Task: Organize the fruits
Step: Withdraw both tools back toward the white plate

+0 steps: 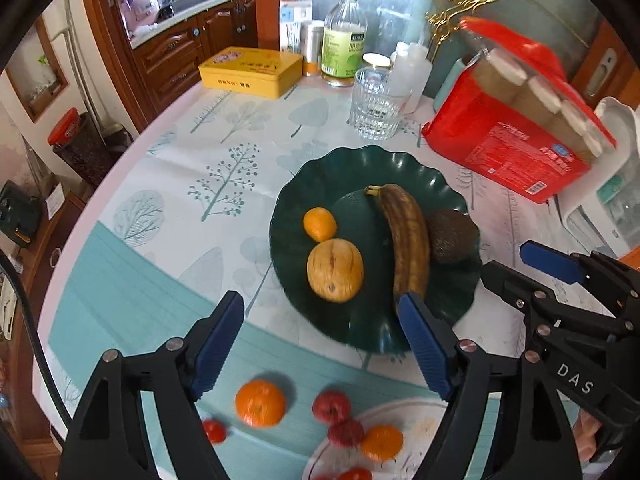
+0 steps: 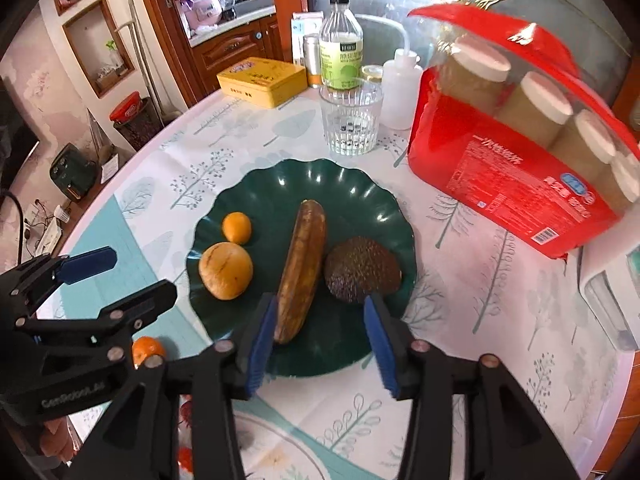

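Hovering over the green plate point(image 1: 360, 168), the left hand-held gripper point(image 1: 320, 344) has its jaws wide apart with nothing between them. The right hand-held gripper point(image 2: 324, 344) hangs above the plate's near rim, its jaws also parted and empty; the banana's end and the avocado's edge show just beyond its blue pads point(image 2: 262, 344), not touched by them.

On the plate lie four fruits. The brown banana point(image 2: 300, 268) runs lengthwise down the middle. The avocado point(image 2: 362, 270) sits just to its right, close against it. To the banana's left are a yellow round fruit point(image 2: 226, 270) and, just behind it, a small orange one point(image 2: 237, 227), the two almost touching.

Nearer the camera in the left wrist view, an orange point(image 1: 260, 402) and a small red fruit point(image 1: 214, 430) rest on the tabletop point(image 1: 160, 208), blurred. Beside them a pale plate point(image 1: 400, 410) holds two red fruits point(image 1: 332, 406) and another orange point(image 1: 382, 442).

Behind the green plate stand a ribbed glass point(image 2: 351, 120), a bottle point(image 2: 341, 50), a yellow tin point(image 2: 262, 80) and a red package of cups point(image 2: 520, 152).
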### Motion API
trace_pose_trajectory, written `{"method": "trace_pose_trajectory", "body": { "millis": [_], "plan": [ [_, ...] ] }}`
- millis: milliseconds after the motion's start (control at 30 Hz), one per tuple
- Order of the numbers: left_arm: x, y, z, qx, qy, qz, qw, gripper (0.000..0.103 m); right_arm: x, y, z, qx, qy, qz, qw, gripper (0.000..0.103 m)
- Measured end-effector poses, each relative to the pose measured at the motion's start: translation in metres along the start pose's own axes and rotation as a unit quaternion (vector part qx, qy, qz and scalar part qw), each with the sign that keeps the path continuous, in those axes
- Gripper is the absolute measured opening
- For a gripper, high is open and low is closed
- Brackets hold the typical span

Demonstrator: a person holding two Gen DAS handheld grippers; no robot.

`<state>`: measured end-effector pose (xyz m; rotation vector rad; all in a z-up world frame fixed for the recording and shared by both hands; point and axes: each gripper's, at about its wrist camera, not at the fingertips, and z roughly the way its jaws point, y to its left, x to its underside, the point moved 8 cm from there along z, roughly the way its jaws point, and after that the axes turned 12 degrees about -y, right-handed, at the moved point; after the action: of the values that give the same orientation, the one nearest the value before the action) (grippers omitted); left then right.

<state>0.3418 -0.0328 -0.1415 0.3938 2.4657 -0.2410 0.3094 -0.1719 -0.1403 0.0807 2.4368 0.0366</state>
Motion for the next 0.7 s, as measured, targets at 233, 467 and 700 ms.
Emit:
{"method": "trace_pose_trajectory", "body": {
  "millis": [233,467,700],
  "plan": [
    [0.011,-0.005,-0.05,0.002,-0.022,-0.003,0.9998,0.081,0.009,0.005,-0.032,-0.01,-0.012,-0.007,1.0,0.054],
    [0.031,-0.005,-0.085,-0.002,-0.032,-0.003,0.9995,0.081,0.028,0.015,-0.056,-0.028,-0.01,-0.013,0.999,0.054],
    [0.072,0.003,-0.095,-0.011,-0.019,-0.008,0.9997,0.082,0.065,0.026,-0.056,-0.05,0.015,-0.011,0.999,0.055]
  ]
}}
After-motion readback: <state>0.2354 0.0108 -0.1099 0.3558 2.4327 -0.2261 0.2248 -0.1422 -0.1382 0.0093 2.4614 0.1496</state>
